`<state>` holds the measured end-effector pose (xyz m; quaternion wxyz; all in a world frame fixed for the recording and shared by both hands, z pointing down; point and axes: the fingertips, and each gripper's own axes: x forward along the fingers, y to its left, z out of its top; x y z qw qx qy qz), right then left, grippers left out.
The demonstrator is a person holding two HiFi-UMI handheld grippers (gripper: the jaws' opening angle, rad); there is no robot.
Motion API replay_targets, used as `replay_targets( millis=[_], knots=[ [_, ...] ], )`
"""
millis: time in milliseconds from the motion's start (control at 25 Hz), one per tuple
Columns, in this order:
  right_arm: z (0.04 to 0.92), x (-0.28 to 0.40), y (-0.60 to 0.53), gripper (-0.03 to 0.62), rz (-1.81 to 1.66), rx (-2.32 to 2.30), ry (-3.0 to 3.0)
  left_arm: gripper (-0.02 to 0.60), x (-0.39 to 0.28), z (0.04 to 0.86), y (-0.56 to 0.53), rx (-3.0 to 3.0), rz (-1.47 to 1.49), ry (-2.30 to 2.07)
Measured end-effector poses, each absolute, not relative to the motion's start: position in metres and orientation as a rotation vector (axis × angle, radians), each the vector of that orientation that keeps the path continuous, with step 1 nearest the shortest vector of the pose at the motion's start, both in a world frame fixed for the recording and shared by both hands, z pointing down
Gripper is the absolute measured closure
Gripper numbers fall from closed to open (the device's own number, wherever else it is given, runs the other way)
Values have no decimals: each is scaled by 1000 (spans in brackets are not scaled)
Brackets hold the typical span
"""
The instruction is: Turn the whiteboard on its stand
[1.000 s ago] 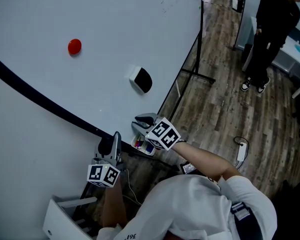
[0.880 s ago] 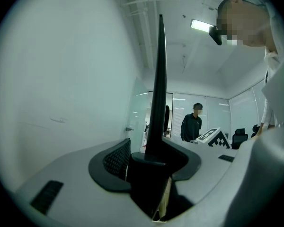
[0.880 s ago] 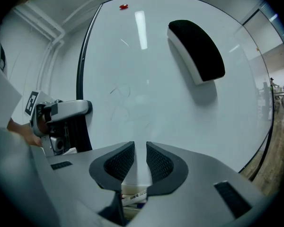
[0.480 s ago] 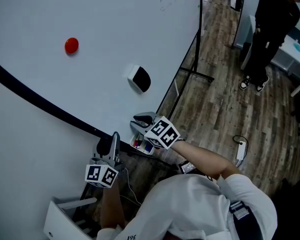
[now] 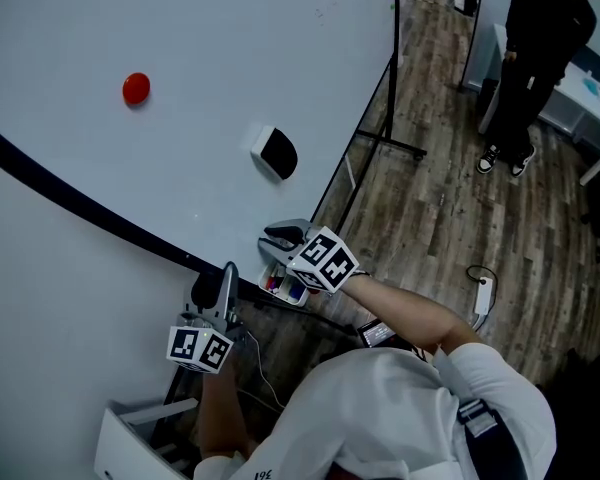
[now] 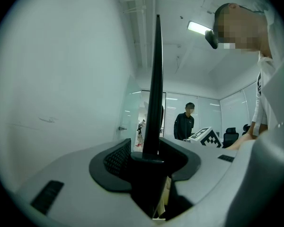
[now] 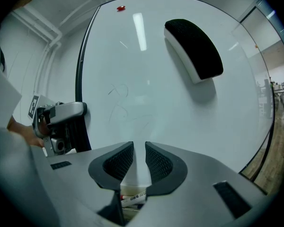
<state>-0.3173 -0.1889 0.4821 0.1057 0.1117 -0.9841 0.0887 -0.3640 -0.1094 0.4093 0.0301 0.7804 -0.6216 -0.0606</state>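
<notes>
We recorded: one large white whiteboard with black frame [image 5: 210, 38], leaning on its stand at left; our left gripper [image 5: 223, 286] clamped on its black edge; our right gripper [image 5: 280, 240] pinched on the thin white marker tray [image 5: 292, 298]; wood-plank floor [image 5: 430, 208] at right.

the whiteboard [image 5: 230, 48] has a smooth, glossy white face edged in thin black metal. its eraser [image 5: 275, 154] shows a matt, dark, felt-like pad, and the floor [image 5: 430, 218] is grained wood-look planking.
</notes>
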Motion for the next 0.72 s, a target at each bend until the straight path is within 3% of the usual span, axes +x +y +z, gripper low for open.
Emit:
replay_targets(
  millis=[720],
  knots=[
    [491,-322,-200,499,291,365,-2888,394,-369,418,-119,2432,-216,-1852]
  ],
)
